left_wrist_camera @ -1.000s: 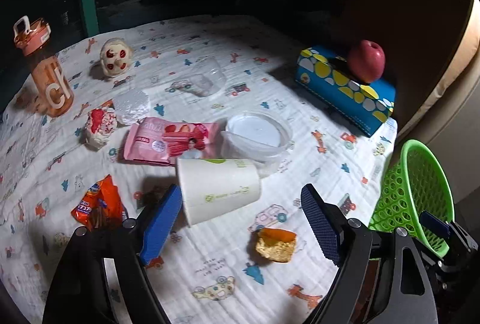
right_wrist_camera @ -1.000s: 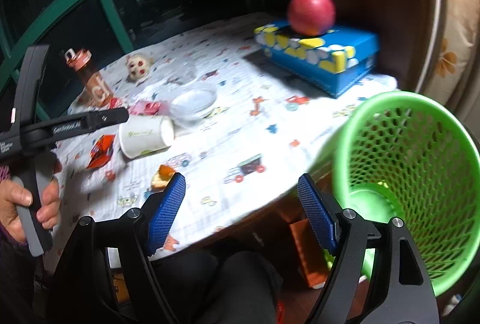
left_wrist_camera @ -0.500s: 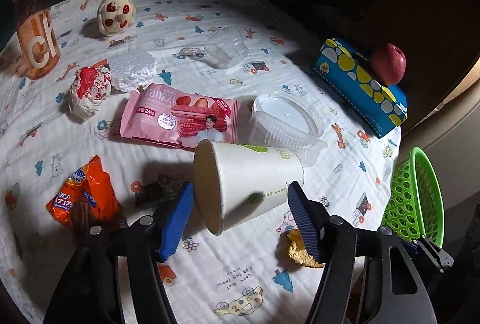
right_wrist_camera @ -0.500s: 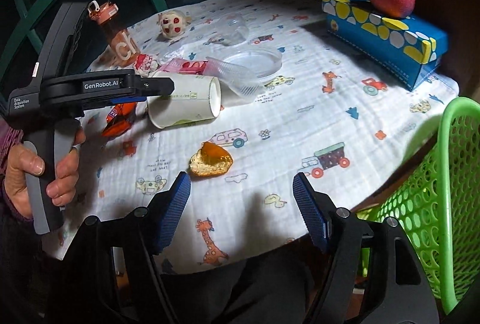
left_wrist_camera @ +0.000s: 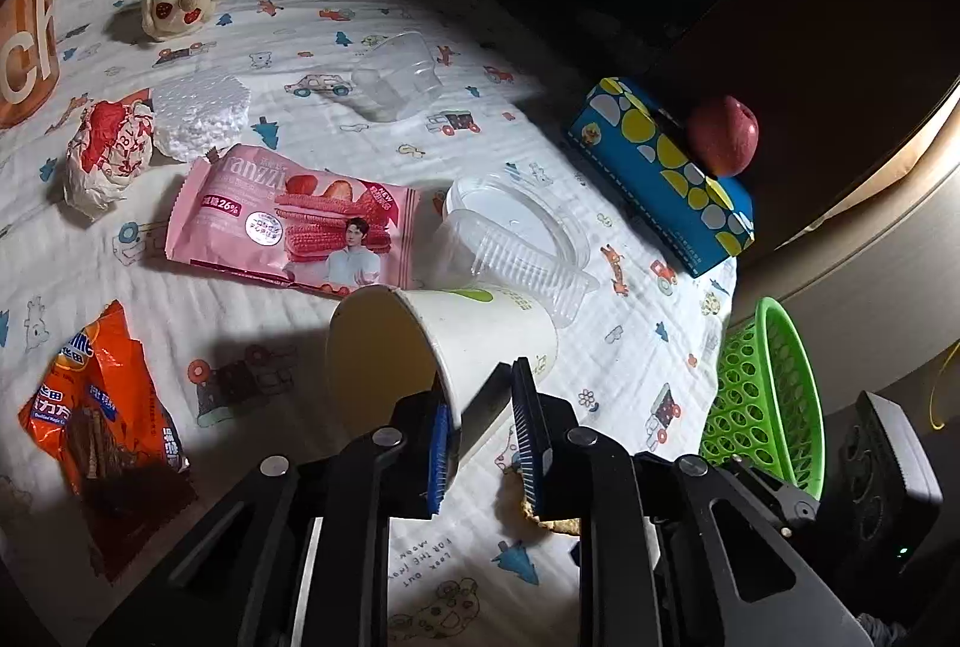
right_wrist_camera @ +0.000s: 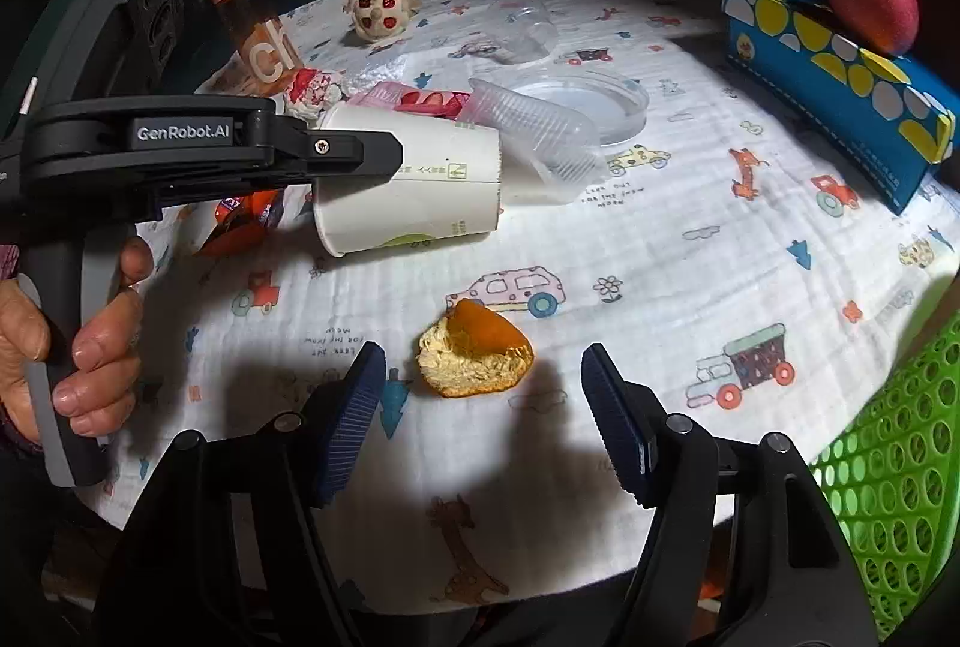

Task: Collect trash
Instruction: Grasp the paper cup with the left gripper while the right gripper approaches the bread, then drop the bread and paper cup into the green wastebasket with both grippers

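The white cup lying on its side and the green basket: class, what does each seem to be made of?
White cup: likely matte paper; opaque wall, rolled rim, printed marks. Green basket: probably moulded plastic; glossy, with an even lattice of holes.

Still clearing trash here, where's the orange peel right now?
The orange peel lies on the tablecloth in the right wrist view, just ahead of the right gripper, near the paper cup.
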